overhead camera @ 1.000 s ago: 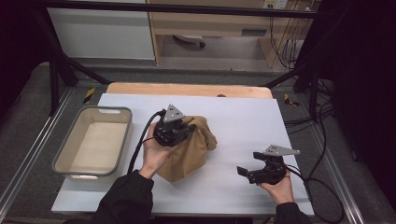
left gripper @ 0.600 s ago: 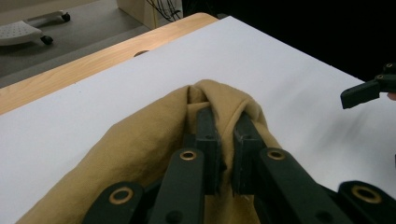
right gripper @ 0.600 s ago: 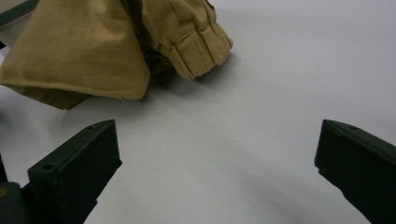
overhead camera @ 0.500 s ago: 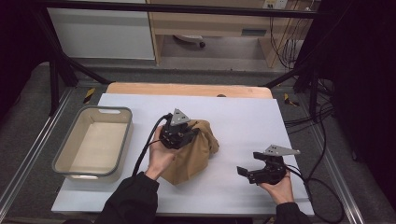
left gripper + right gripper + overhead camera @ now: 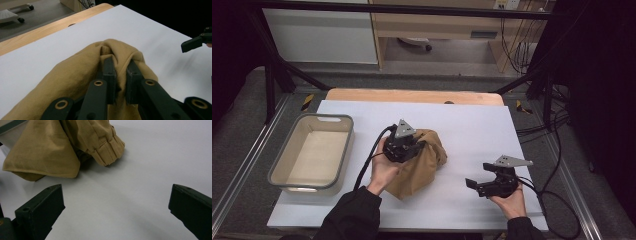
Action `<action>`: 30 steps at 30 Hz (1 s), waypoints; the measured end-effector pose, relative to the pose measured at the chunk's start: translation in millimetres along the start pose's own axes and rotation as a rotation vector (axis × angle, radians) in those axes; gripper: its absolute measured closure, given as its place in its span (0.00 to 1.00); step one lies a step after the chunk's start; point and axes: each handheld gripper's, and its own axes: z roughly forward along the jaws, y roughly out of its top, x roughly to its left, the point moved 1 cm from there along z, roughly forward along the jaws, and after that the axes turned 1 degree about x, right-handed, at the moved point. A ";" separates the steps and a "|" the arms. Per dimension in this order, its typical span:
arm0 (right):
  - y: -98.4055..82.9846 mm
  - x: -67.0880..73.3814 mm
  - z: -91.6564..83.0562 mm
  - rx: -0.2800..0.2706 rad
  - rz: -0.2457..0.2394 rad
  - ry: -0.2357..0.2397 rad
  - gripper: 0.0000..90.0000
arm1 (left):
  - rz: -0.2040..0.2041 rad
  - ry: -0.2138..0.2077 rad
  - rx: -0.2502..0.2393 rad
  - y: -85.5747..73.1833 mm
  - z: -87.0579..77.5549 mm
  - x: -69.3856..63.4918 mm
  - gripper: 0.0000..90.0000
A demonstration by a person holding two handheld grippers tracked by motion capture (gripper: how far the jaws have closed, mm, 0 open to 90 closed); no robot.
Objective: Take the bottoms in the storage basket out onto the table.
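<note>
A shallow rectangular grey plastic tub (image 5: 312, 152) with a cream inner floor stands on the left side of the white table top (image 5: 472, 125). Its interior holds nothing visible.

A crumpled tan cotton garment (image 5: 424, 162) lies on the table at centre, well apart from the tub on its right. In the right gripper view a gathered, stitched cuff of it (image 5: 107, 150) rests on the white surface.

The left gripper (image 5: 404, 146) sits on top of the garment's left part. In the left gripper view its two black jaws stand nearly pressed together, pinching a raised fold of tan cloth (image 5: 120, 75) between the pads. The right gripper (image 5: 484, 185) is held near the right front edge of the table, apart from the garment, with its jaws spread wide over bare table.

Compared with one second ago, the left gripper and the bunched cloth have shifted slightly to the right, away from the tub. The right gripper has not changed place. The tub is unchanged.
</note>
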 end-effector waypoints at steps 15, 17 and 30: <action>0.0 0.2 0.2 0.000 0.003 0.000 0.01 | 0.008 -0.006 0.016 -4.9 -2.3 -2.2 0.69; 0.0 0.2 0.2 0.000 0.003 0.000 0.01 | 0.008 -0.009 0.014 -4.6 -3.6 -2.7 0.62; -0.1 0.1 0.4 0.001 0.002 0.002 0.01 | 0.011 -0.032 -0.006 1.2 -17.5 -6.8 0.33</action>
